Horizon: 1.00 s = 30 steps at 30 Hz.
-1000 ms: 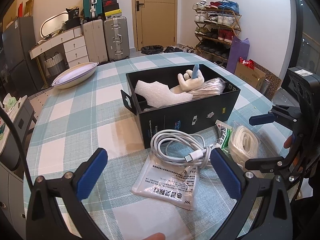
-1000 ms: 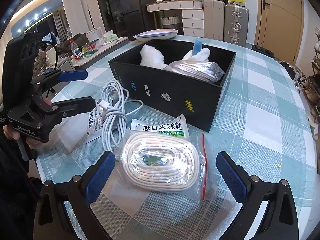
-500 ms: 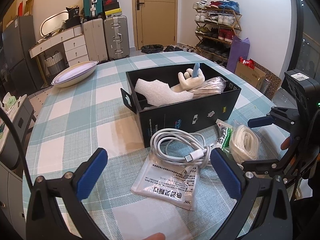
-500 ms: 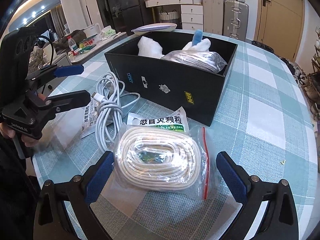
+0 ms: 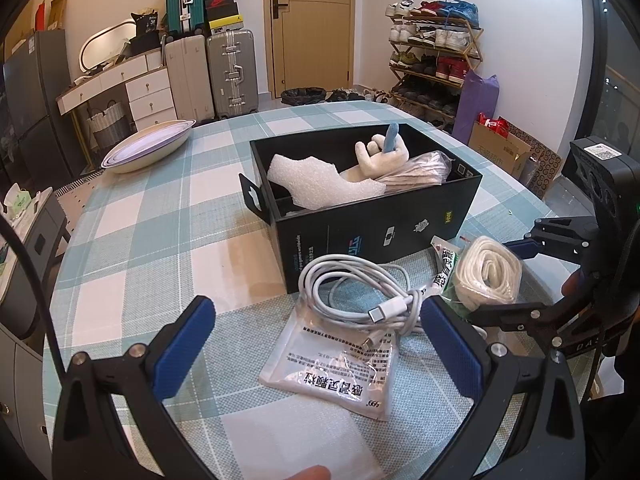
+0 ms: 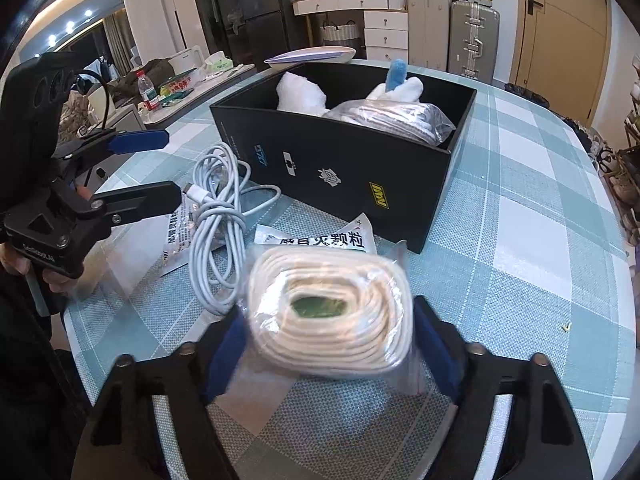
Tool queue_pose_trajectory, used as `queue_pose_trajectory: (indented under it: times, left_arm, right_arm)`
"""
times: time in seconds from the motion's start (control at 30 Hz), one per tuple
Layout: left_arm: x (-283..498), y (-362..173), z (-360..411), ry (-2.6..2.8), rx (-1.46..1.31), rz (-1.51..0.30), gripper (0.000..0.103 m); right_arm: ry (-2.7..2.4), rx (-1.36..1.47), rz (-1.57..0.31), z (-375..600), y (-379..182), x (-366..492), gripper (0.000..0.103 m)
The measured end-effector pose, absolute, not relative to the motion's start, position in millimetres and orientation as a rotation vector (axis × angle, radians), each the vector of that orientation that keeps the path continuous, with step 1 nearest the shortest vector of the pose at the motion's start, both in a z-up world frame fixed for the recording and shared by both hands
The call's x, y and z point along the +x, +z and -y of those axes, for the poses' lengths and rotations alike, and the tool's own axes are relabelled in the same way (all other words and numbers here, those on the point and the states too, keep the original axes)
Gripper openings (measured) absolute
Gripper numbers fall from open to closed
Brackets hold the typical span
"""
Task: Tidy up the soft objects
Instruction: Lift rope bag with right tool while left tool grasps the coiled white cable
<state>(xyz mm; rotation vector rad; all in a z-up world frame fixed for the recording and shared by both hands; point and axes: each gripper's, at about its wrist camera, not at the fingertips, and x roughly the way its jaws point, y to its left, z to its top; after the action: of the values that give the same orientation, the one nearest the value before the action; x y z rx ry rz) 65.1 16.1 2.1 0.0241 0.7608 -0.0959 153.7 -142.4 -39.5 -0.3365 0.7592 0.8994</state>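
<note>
Left wrist view: left gripper (image 5: 316,344) spread wide, hovering over the white cable (image 5: 356,292), probably its next pick.
Right wrist view: right gripper (image 6: 330,344) pinching the bagged rope coil (image 6: 328,312) beside the black box (image 6: 340,168), likely its destination.

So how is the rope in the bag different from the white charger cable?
The bagged rope is cream, thick and sealed in clear plastic; the charger cable is bright white, thin and bare. The rope is squeezed between the right gripper fingers; the cable lies loose on the table, untouched. Both are coiled.
</note>
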Motion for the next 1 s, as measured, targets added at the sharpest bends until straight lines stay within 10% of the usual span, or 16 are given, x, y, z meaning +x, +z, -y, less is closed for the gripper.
queue_pose_trajectory:
  times: [1.0]
  left_arm:
    - [81, -22, -5, -0.145, -0.139, -0.864, 0.103]
  right_arm:
    - [0.956, -0.251, -0.61, 163, -11, 141, 0.068]
